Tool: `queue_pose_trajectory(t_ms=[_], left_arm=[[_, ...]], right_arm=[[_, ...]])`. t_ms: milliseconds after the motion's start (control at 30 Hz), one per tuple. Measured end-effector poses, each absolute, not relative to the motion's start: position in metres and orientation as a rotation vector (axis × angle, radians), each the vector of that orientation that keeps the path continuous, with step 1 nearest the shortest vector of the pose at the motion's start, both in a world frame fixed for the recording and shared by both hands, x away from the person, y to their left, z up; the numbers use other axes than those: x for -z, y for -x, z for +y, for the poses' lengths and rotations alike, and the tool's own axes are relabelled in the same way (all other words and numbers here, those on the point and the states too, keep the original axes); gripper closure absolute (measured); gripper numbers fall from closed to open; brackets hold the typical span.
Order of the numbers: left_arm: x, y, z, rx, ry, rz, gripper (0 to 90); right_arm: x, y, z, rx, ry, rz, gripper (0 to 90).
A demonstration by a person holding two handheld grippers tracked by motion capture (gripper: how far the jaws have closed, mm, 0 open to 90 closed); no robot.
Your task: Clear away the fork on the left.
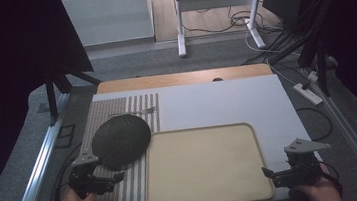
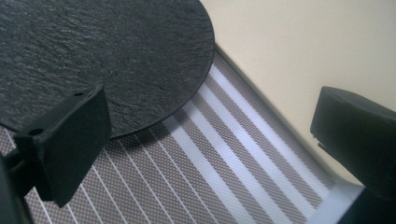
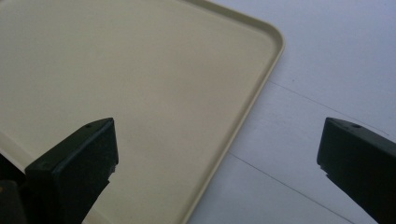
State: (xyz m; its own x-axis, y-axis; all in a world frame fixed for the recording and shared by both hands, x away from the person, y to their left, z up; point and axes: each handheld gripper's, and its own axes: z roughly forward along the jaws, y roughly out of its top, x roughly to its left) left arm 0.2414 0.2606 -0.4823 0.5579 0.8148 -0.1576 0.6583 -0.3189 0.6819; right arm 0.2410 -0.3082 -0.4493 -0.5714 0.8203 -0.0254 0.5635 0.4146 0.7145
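A round dark slate plate [image 1: 121, 139] lies on a grey-and-white striped placemat [image 1: 125, 186] at the table's left. Its edge reaches the left rim of a shallow cream tray [image 1: 203, 165] at the front centre. My left gripper [image 1: 114, 180] hovers over the placemat just in front of the plate, open, holding nothing. In the left gripper view the plate [image 2: 107, 56] sits beyond the wide-apart jaws of the gripper [image 2: 215, 135]. My right gripper [image 1: 269, 174] is open at the tray's front right corner. The right gripper view shows the tray's rim [image 3: 261, 79] running between its jaws [image 3: 219, 140].
A white sheet [image 1: 227, 100] covers the table behind and right of the tray, with a wooden strip [image 1: 184, 78] at the far edge. Metal rails [image 1: 37, 165] flank the table. A power strip [image 1: 307, 93] and cables lie on the floor at the right.
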Motion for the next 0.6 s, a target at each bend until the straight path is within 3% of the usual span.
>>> queue_pose_trajectory(t_ms=[600], left_arm=[[0.487, -0.303, 0.268, -0.283, -2.042, 1.278, 0.0]], right_arm=[[0.450, -0.241, -0.308, -0.945, -1.183, 2.315, 0.0]])
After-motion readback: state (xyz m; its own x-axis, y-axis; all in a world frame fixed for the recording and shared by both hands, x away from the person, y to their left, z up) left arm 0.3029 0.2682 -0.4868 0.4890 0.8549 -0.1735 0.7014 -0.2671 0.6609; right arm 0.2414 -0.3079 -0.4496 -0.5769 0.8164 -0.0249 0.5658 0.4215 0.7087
